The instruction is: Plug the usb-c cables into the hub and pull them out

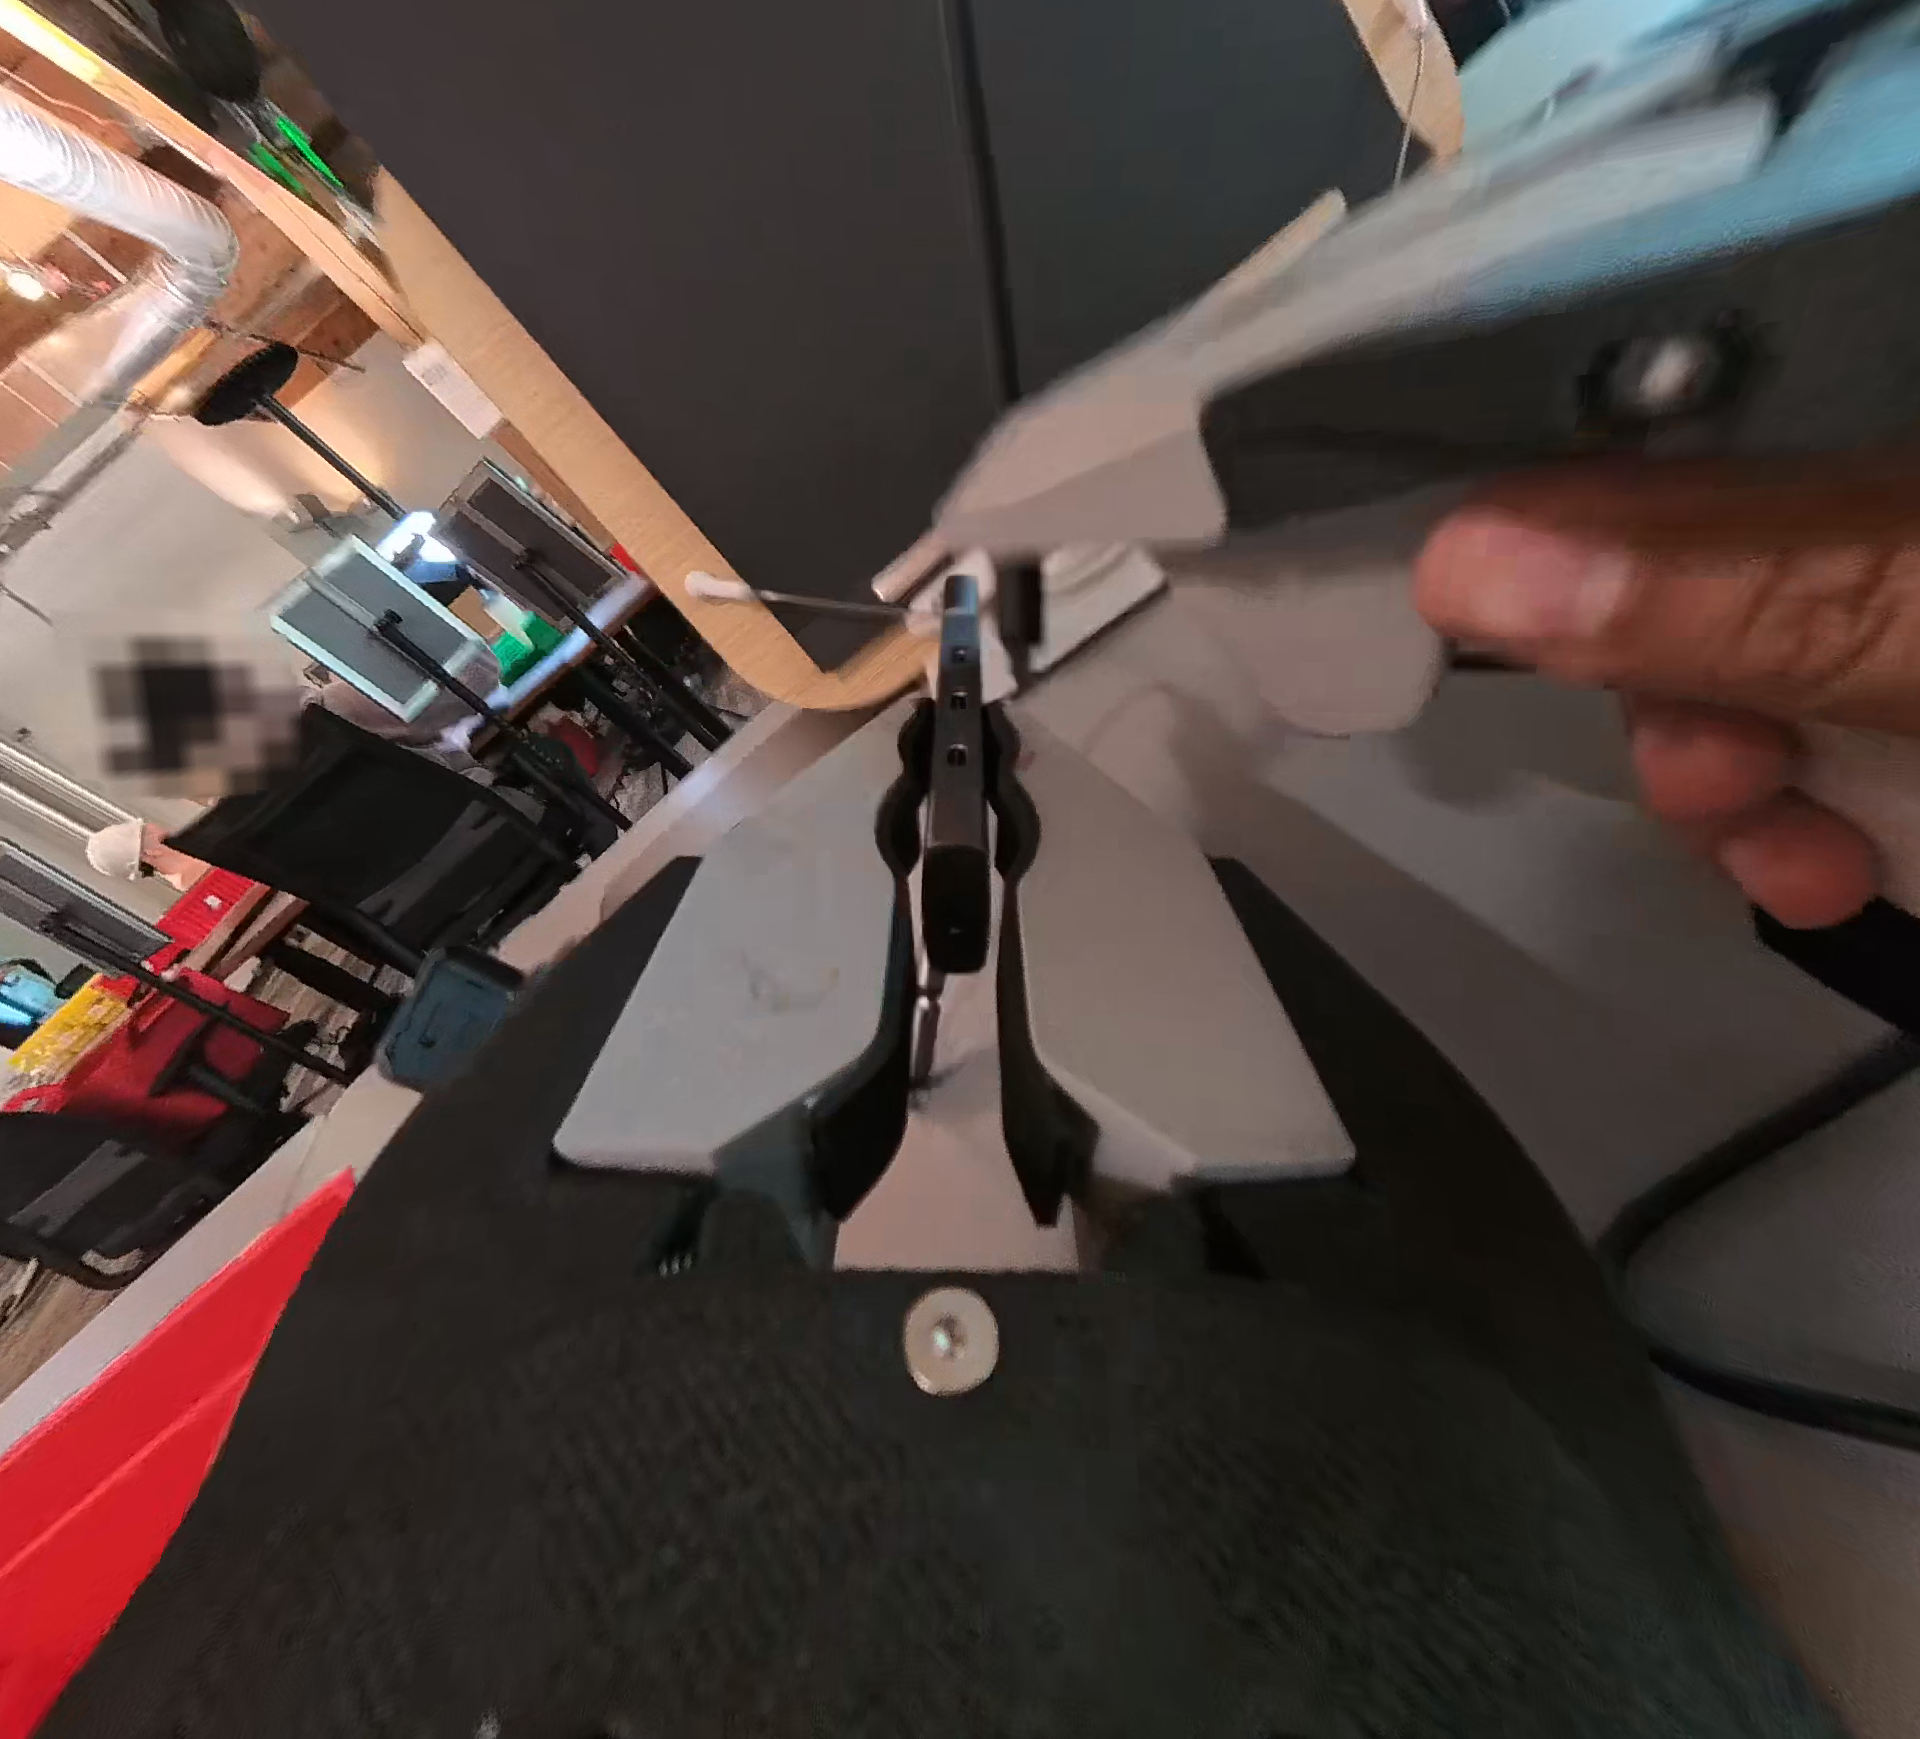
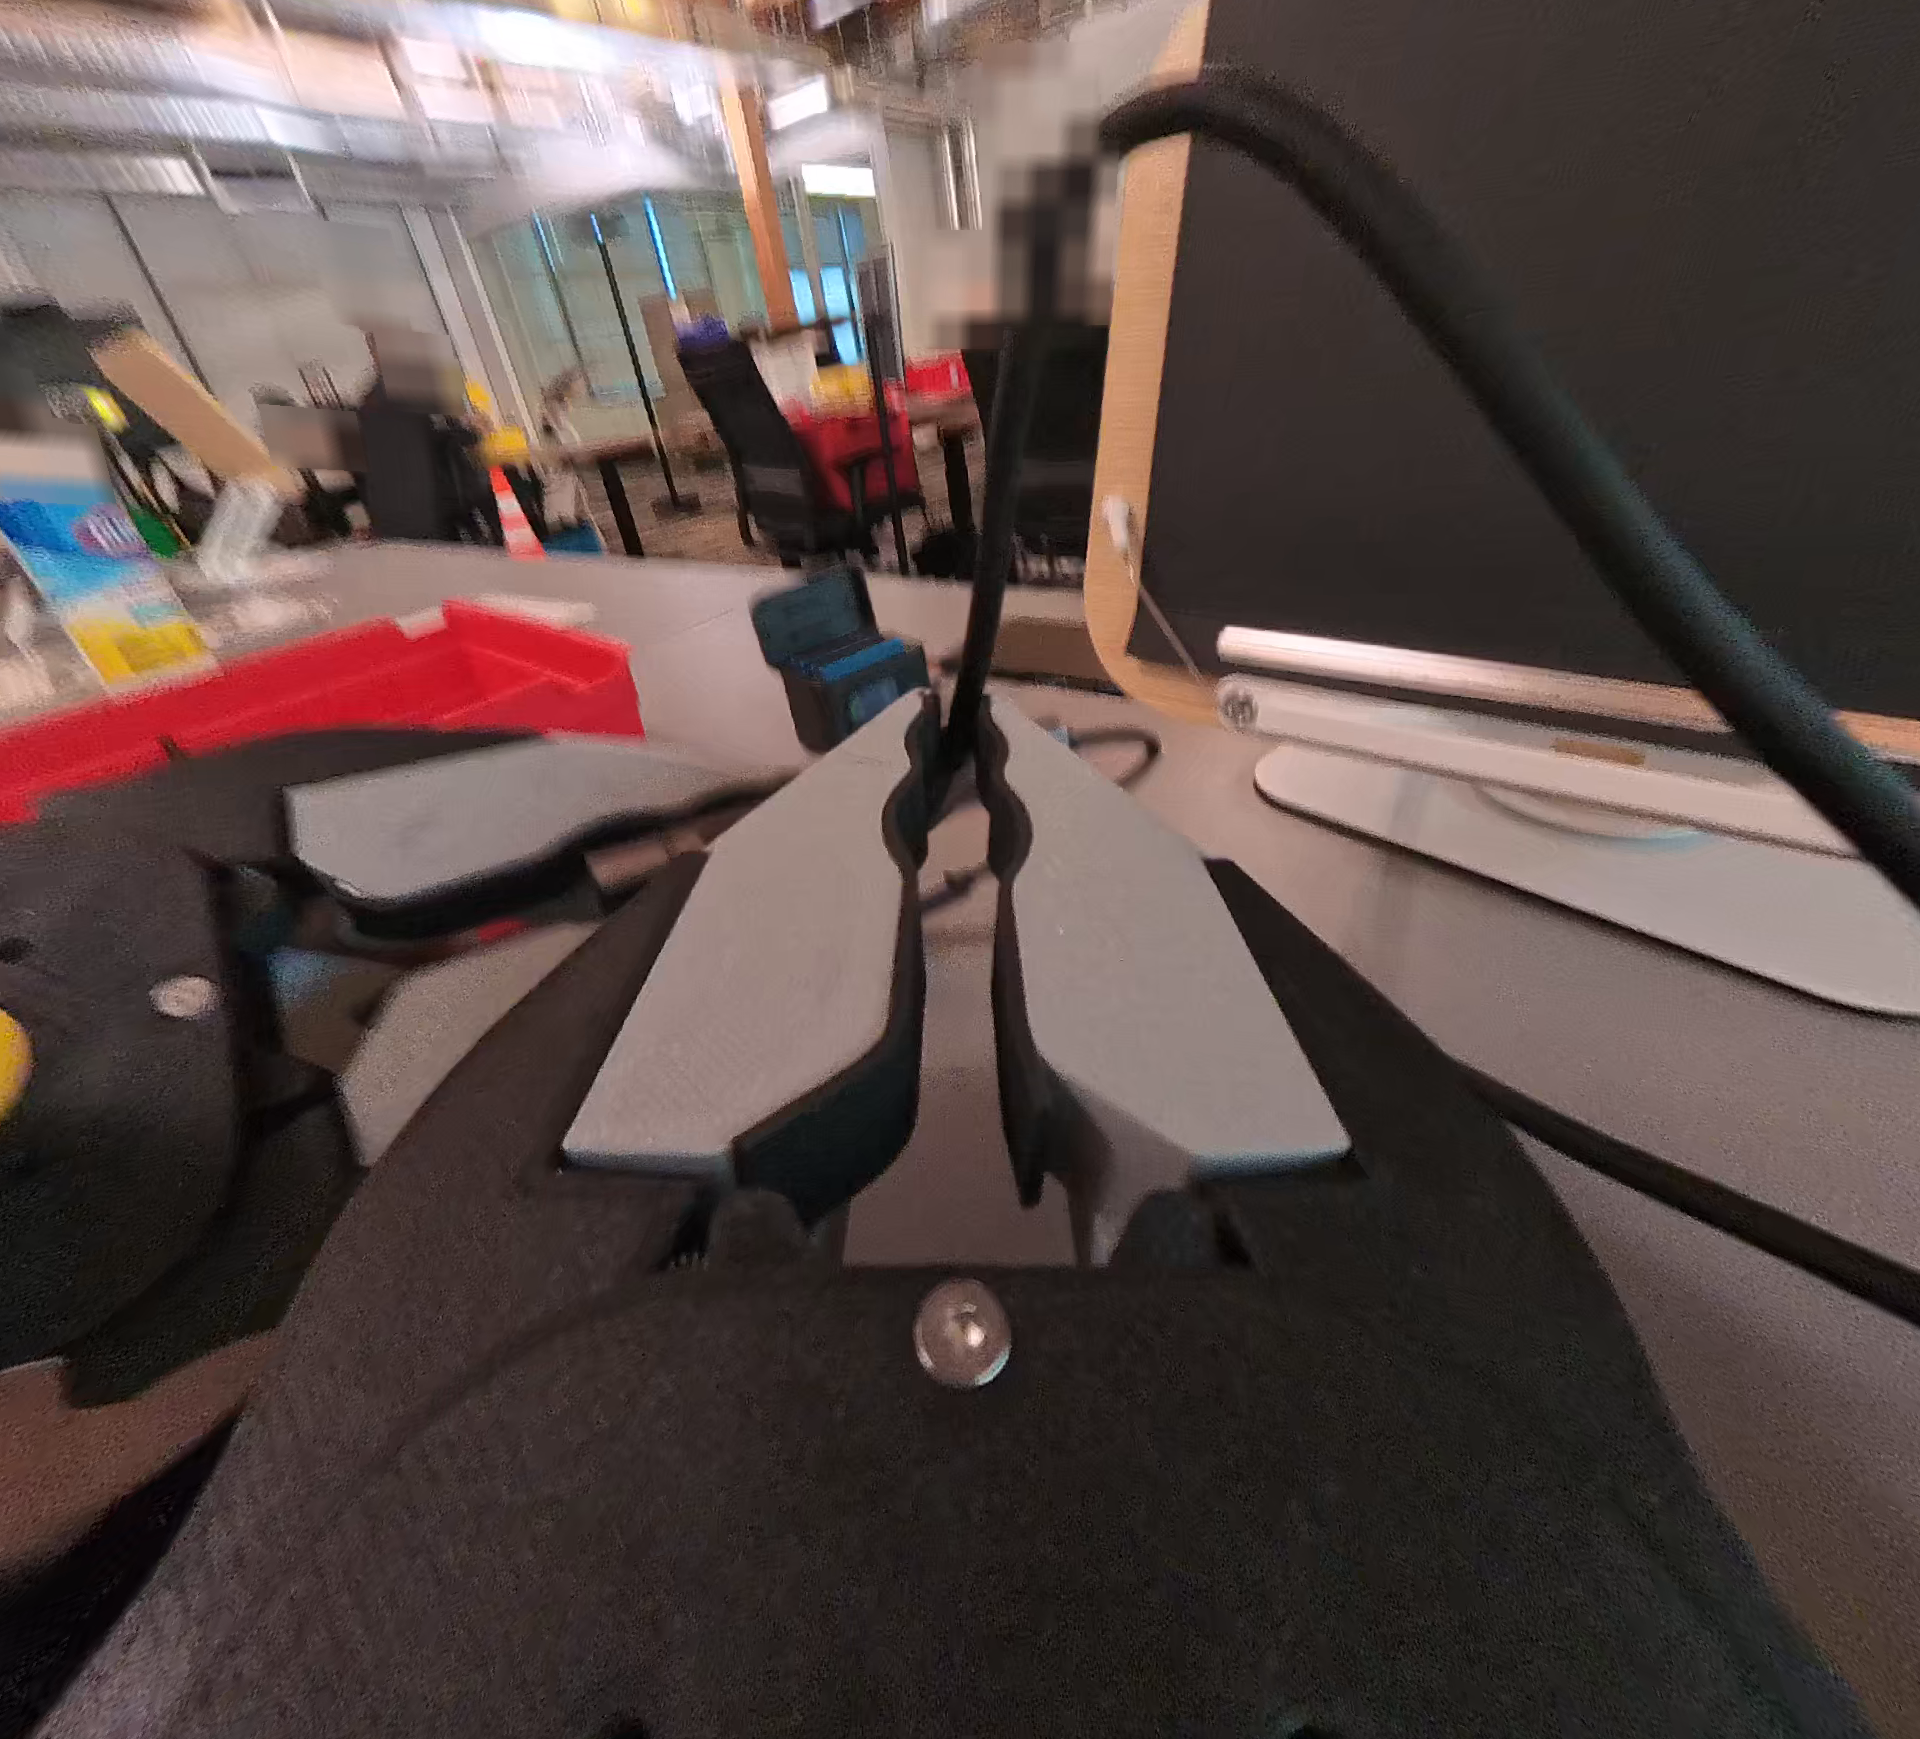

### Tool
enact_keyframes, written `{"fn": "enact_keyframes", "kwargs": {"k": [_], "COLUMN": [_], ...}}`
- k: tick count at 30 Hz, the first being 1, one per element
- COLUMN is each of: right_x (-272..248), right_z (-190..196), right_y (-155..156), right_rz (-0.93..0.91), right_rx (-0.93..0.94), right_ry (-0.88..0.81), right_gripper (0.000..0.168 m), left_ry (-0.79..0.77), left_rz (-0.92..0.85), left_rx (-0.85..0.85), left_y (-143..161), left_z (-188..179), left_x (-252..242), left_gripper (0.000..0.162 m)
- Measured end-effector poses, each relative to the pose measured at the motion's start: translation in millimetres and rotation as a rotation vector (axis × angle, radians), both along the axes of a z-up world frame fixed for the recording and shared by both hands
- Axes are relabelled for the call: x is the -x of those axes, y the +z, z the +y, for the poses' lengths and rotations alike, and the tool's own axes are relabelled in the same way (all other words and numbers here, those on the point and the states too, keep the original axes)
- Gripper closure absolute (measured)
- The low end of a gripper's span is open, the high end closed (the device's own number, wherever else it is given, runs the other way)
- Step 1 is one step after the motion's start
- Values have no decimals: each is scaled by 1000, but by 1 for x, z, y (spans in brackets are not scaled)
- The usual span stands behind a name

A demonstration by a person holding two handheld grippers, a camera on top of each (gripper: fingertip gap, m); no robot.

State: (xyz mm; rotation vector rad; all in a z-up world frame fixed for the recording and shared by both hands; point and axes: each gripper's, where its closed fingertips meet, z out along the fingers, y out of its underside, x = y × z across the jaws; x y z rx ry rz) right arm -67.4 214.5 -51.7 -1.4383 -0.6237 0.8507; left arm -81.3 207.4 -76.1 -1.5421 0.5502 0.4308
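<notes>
My left gripper [image 1: 956, 733] is shut on a slim black hub [image 1: 954, 879], held edge-on with its small ports facing up. My right gripper [image 1: 920, 575], blurred and held by a hand [image 1: 1704, 650], reaches in from the upper right to the hub's far end. In the right wrist view my right gripper [image 2: 958, 739] is shut on a thin black usb-c cable [image 2: 992, 526] that rises from its tips. The plug end is hidden, so I cannot tell whether it sits in the hub. The left gripper [image 2: 468, 816] shows low on the left there.
A dark screen [image 2: 1558, 183] on a white stand [image 2: 1558, 816] stands to the right on the grey table [image 2: 1507, 1045]. A thick black cable [image 2: 1507, 401] arcs in front of it. A red bin [image 2: 364, 681] and a small dark blue box [image 2: 831, 661] lie behind.
</notes>
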Motion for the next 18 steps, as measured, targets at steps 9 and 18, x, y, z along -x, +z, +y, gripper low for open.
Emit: {"fn": "enact_keyframes", "kwargs": {"k": [9,18], "right_x": [-7,3], "right_z": [5,-8], "right_y": [11,-7], "right_rz": [65,-106], "right_rx": [40,43], "right_ry": [108,489], "right_gripper": [166,166], "left_ry": [1,-333], "left_rz": [32,39], "left_rx": [43,377], "left_y": [-8,-67], "left_z": [2,-12], "left_x": [12,-17], "left_gripper": [155,155]}}
